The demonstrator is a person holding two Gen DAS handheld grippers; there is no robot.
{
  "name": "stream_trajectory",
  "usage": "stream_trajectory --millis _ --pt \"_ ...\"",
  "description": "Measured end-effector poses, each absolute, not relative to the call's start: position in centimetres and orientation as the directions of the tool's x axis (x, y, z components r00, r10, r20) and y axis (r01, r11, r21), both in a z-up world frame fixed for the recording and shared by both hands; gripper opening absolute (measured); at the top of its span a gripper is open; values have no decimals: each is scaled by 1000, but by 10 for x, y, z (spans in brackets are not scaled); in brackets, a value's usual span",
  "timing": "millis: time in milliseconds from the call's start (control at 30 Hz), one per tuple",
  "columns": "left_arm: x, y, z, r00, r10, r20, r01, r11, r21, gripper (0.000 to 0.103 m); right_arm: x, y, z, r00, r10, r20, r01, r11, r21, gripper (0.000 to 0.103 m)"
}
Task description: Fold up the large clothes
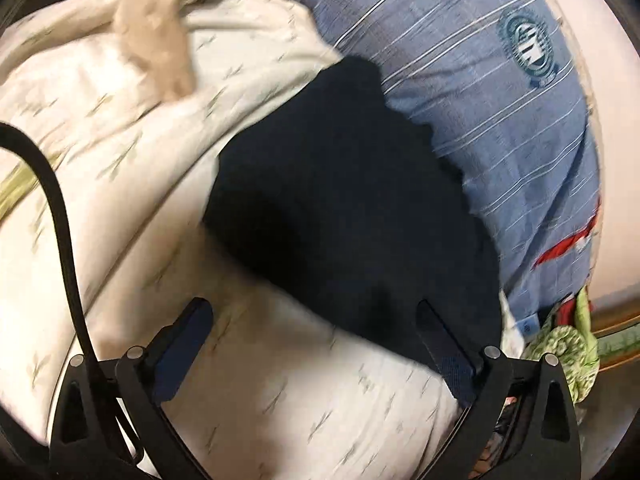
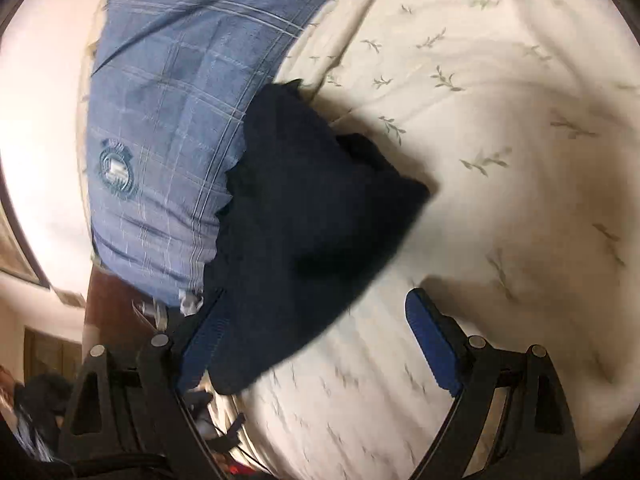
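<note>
Dark folded garment point(image 1: 344, 208) on bedspread point(image 1: 120, 184)

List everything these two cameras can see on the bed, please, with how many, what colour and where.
Dark navy folded garment: one, navy-black, lying on the bedspread, one edge over the blue pillow.
Blue pillow with pale stripes and a round crest: one, blue, beyond the garment at the bed's edge.
Cream bedspread with small leaf print: one, cream, covering the bed.
Beige fuzzy cloth: one, tan, on the bedspread at far left of the left view.
Green patterned fabric: one bundle, green, beside the bed, lower right in the left view.
Black cable: one, black, left edge.
Left gripper: fingers open, nothing held.
Right gripper: fingers open, nothing held.
</note>
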State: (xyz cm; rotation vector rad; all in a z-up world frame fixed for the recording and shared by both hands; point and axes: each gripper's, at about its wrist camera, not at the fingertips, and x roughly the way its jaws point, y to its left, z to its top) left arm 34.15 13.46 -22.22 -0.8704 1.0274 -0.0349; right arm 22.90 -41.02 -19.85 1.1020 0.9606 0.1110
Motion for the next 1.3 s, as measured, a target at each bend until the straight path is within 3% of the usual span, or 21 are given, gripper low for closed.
stream_trajectory --millis 67,200,233,267,300,333,367,467,700,933,1033,1067,1133,1167,1233,1300 --pt "354 135 -221 574 -432 -696 -344 644 -683 101 245 -408 -199 630 527 -570 331 482 811 89" --pt "380 128 -226 553 -432 -712 -330 671 -664 101 271 -401 -194 634 509 -582 313 519 795 88" --pt "382 127 -226 555 -425 -715 -332 675 -659 101 276 -400 -196 624 500 -600 314 542 779 83" --pt "386 126 -225 573 -402 -714 -325 688 -649 95 279 -399 -199 617 493 -613 317 556 768 68" --pt "385 125 -222 577 -370 -728 -323 715 -620 83 283 -398 -201 617 487 -618 309 572 760 59" --pt "387 122 -221 554 -310 -772 -336 766 -549 35 284 -397 -203 611 489 -622 300 584 754 39" --pt "389 122 -223 541 -315 -780 -329 774 -541 13 281 -397 -202 621 480 -620 294 590 752 33" --pt "381 127 -224 564 -328 -758 -336 747 -573 8 272 -390 -189 652 433 -622 247 654 715 25" --pt "358 129 -188 642 -230 -731 -306 797 -520 5 245 -351 -129 730 241 -639 161 848 504 16" --pt "298 156 -174 633 -249 -733 -307 788 -533 6 180 -335 -104 745 228 -627 172 843 510 15" --pt "278 161 -205 549 -246 -799 -333 812 -480 16 146 -336 -131 679 204 -705 243 844 478 17" --pt "274 166 -219 522 -252 -815 -361 800 -479 26 140 -338 -148 642 196 -742 280 840 464 31" --pt "261 181 -227 557 -302 -774 -375 740 -559 29 132 -352 -186 552 216 -806 377 797 471 43" --pt "259 184 -223 551 -286 -784 -390 743 -544 41 124 -361 -191 570 253 -782 393 752 530 46" --pt "245 193 -198 565 -160 -810 -437 775 -457 56 106 -377 -179 595 220 -773 447 708 546 54" --pt "229 199 -171 608 -56 -792 -471 778 -416 60 91 -383 -155 642 157 -751 451 714 535 55"
